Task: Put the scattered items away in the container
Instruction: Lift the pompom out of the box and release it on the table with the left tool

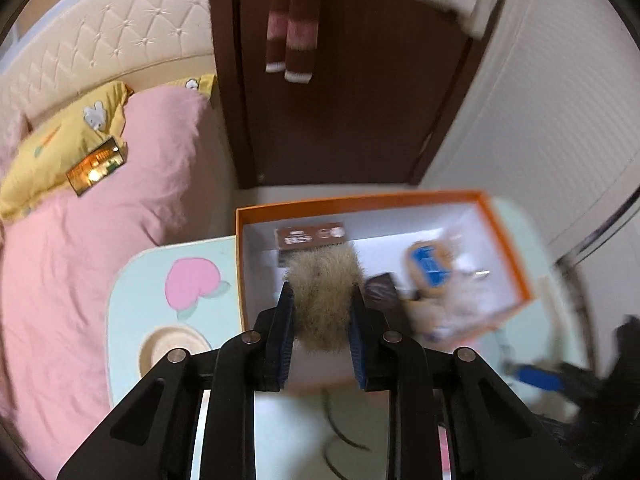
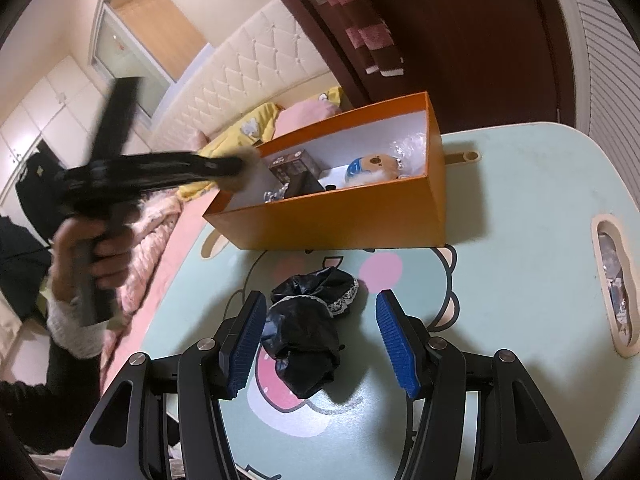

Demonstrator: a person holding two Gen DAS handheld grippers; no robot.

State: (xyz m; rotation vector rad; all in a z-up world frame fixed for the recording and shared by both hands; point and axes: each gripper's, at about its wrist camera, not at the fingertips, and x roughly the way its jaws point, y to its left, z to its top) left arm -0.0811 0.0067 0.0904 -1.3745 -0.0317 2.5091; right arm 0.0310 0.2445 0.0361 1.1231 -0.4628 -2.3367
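Observation:
My left gripper (image 1: 322, 300) is shut on a fluffy tan pom-pom (image 1: 322, 280), its blue pads pressing both sides, held above the near-left part of the open orange box (image 1: 360, 202). In the right wrist view the left gripper (image 2: 236, 168) reaches over the orange box's (image 2: 340, 220) left end, a hand (image 2: 96, 248) on its handle. Inside the box lie a brown packet (image 1: 310, 236), a blue-and-tan plush toy (image 1: 430, 264) and a dark item (image 1: 382, 292). My right gripper (image 2: 320, 296) stands open around a crumpled black lace-trimmed cloth (image 2: 304, 332) on the table.
The mint-green table (image 2: 520, 200) with a cartoon print carries the box. It has a cut-out handle slot (image 2: 612, 280) at its right edge. A pink bed (image 1: 80, 260) with a yellow pillow (image 1: 60, 152) lies to the left, and a dark brown door (image 1: 340, 100) stands behind.

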